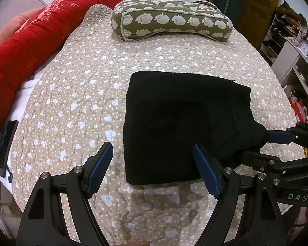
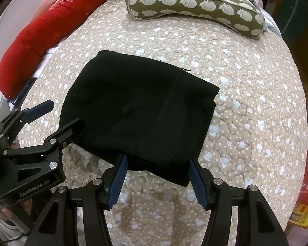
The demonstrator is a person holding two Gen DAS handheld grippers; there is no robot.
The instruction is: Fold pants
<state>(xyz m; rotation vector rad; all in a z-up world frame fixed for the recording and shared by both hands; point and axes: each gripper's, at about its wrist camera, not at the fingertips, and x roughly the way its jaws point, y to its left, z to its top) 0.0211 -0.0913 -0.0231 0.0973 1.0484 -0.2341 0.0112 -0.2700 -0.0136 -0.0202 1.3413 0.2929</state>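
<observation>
The black pants point(image 1: 178, 123) lie folded into a compact rectangle on the beige quilted bedspread point(image 1: 82, 94); they also show in the right wrist view point(image 2: 137, 110). My left gripper point(image 1: 153, 157) is open at the pants' near left corner, one finger over the fabric edge, one over the quilt. It appears in the right wrist view point(image 2: 61, 112) at the left edge of the pants. My right gripper point(image 2: 157, 164) is open, its fingers straddling the pants' near edge. In the left wrist view it point(image 1: 260, 143) comes in from the right, its tips at the pants' right corner.
A green hedgehog-print pillow point(image 1: 170, 20) lies at the far end of the bed. A red quilt point(image 1: 30, 47) runs along the left side. A dark phone point(image 1: 5, 145) lies at the left bed edge. Shelves point(image 1: 293, 47) stand to the right.
</observation>
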